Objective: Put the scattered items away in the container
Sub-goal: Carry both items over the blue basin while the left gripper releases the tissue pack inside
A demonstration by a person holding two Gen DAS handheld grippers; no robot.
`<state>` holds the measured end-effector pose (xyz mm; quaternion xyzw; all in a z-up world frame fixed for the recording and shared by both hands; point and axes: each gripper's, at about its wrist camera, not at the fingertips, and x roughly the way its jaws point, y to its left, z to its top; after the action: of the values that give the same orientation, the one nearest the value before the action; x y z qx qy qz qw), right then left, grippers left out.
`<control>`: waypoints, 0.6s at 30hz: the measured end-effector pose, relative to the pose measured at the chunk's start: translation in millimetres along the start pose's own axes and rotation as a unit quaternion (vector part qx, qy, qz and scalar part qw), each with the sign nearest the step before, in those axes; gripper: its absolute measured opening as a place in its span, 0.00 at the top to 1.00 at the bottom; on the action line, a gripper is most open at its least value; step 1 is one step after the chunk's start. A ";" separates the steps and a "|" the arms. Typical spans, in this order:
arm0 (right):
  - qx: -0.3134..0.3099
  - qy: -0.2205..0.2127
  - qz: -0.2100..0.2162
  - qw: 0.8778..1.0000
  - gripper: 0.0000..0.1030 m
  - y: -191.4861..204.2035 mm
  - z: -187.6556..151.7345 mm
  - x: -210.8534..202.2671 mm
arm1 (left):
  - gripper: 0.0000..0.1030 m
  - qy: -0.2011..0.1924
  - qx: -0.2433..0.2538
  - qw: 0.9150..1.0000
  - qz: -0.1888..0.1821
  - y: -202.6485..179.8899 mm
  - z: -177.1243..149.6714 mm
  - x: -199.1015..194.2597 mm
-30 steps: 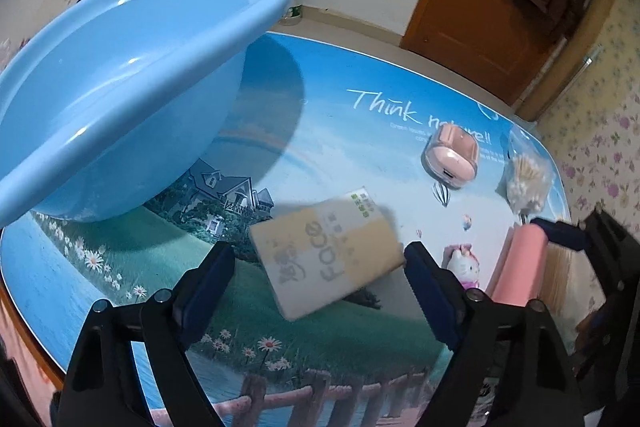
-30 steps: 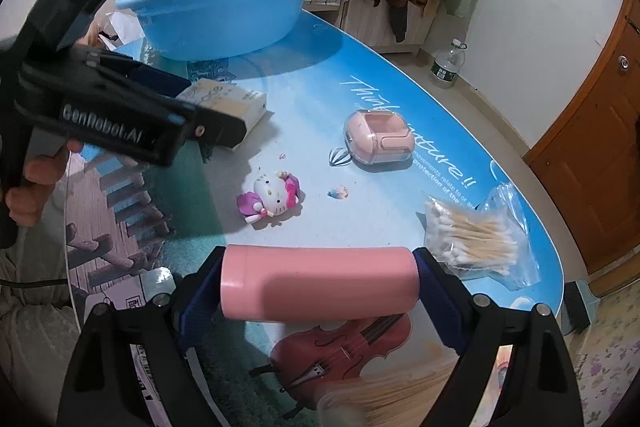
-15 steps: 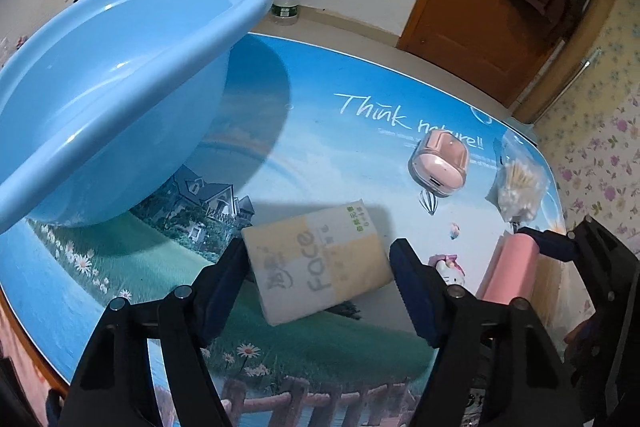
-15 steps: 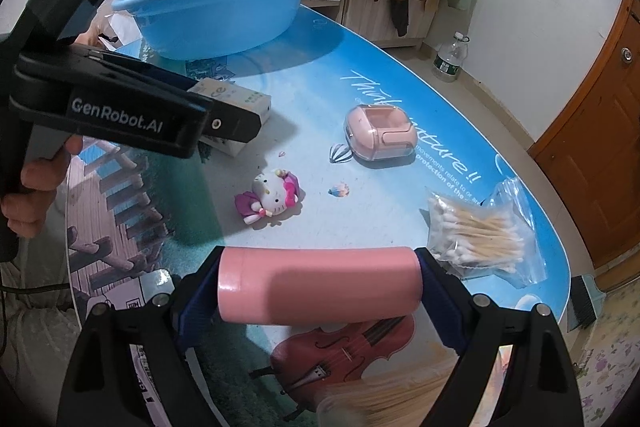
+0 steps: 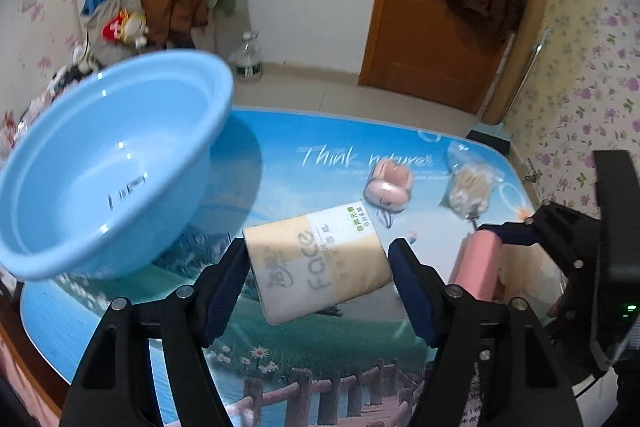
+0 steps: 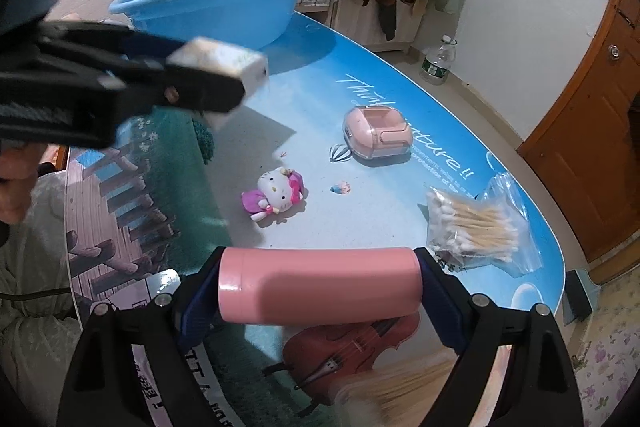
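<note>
Lifting off the worktop (image 5: pixel 280 163), the left tool (image 5: pixel 318 277) pinches a tissue pack (image 5: pixel 316 263) at frame centre, its soft wrapper (easily squashed) liable to slip before reaching the blue basin (image 5: pixel 108 163) at upper left. The right tool (image 6: pixel 318 297) clamps a pink cylinder (image 6: pixel 318 285) end to end at lower centre; that smooth, round body may roll free.

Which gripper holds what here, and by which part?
Left gripper clamps the tissue pack across its two short ends, off the table. Right gripper grips the pink cylinder end to end.
</note>
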<state>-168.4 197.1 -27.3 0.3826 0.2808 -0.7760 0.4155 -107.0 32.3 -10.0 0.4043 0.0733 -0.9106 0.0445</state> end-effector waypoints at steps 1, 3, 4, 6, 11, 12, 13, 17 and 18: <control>0.002 -0.001 -0.004 1.000 0.13 1.3 -0.3 -0.5 | 0.33 -0.006 0.004 1.000 -0.002 0.1 0.9 -4.8; 0.008 -0.003 -0.012 1.000 0.13 3.0 -0.7 -1.9 | 0.33 -0.016 0.010 1.000 -0.005 -0.3 3.1 -10.8; 0.014 -0.005 -0.016 1.000 0.13 3.9 -1.0 -3.0 | 0.33 -0.020 0.012 1.000 -0.006 1.3 3.1 -15.2; 0.020 -0.010 -0.024 0.999 0.13 5.2 -1.9 -6.0 | 0.32 -0.032 0.020 0.999 -0.005 5.2 1.7 -23.2; 0.044 -0.024 -0.039 0.998 0.13 7.8 -1.5 -15.4 | 0.32 -0.052 0.026 0.998 -0.002 11.8 3.4 -38.7; 0.050 -0.025 -0.041 0.998 0.13 8.0 -1.7 -17.5 | 0.32 -0.054 0.025 0.998 -0.002 14.4 3.5 -41.7; 0.055 -0.026 -0.041 0.997 0.13 8.1 -2.2 -19.4 | 0.32 -0.055 0.024 0.998 0.000 17.6 3.8 -44.8; 0.082 -0.029 -0.056 0.995 0.13 10.3 -0.3 -27.2 | 0.32 -0.063 0.023 0.998 0.003 26.8 3.1 -56.3; 0.087 -0.031 -0.060 0.994 0.13 11.8 -0.2 -29.0 | 0.32 -0.066 0.022 0.998 0.004 29.3 2.9 -59.6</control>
<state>-147.7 203.9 -4.8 0.3757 0.2217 -0.8323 0.3419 -65.2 4.2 33.3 0.3450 0.0483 -0.9364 0.0436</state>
